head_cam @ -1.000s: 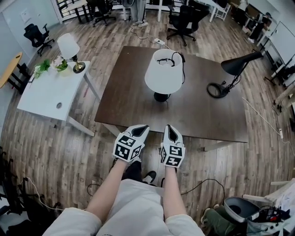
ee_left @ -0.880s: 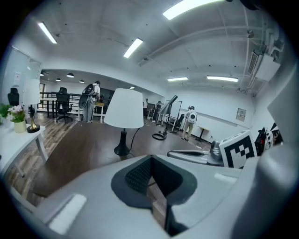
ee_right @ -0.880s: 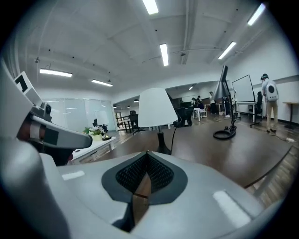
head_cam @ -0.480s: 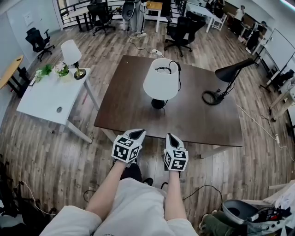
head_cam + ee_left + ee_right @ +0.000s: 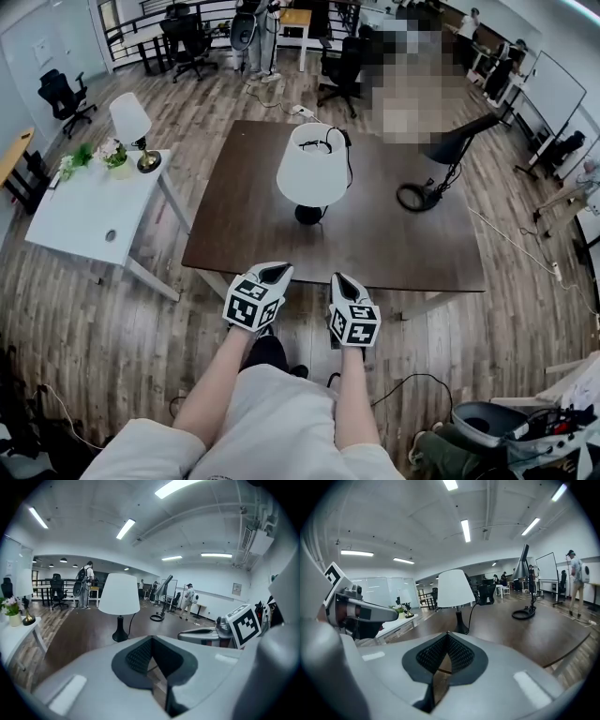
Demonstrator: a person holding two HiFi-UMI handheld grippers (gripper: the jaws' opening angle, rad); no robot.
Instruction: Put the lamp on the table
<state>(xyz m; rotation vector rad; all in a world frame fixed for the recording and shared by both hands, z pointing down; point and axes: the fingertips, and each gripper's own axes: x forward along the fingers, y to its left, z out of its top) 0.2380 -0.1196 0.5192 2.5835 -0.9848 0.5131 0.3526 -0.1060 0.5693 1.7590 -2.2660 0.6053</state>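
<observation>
Dark tabletop [image 5: 394, 253] lies ahead, its near edge just beyond my tools. White-shaded lamp [image 5: 312, 169] stands upright on it, left of centre, clear of every edge. Black desk lamp [image 5: 459, 141] stands well apart to its right. Bare surface runs from lamp to near edge. My left hand-held gripper [image 5: 277, 273] and right hand-held gripper [image 5: 340, 279] are both closed, nothing between the jaws.

Head view looks steeply down; both gripper views face the shared lamp [image 5: 310, 169].

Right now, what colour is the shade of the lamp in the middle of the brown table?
White; the lampshade shows best in the head view.
</observation>
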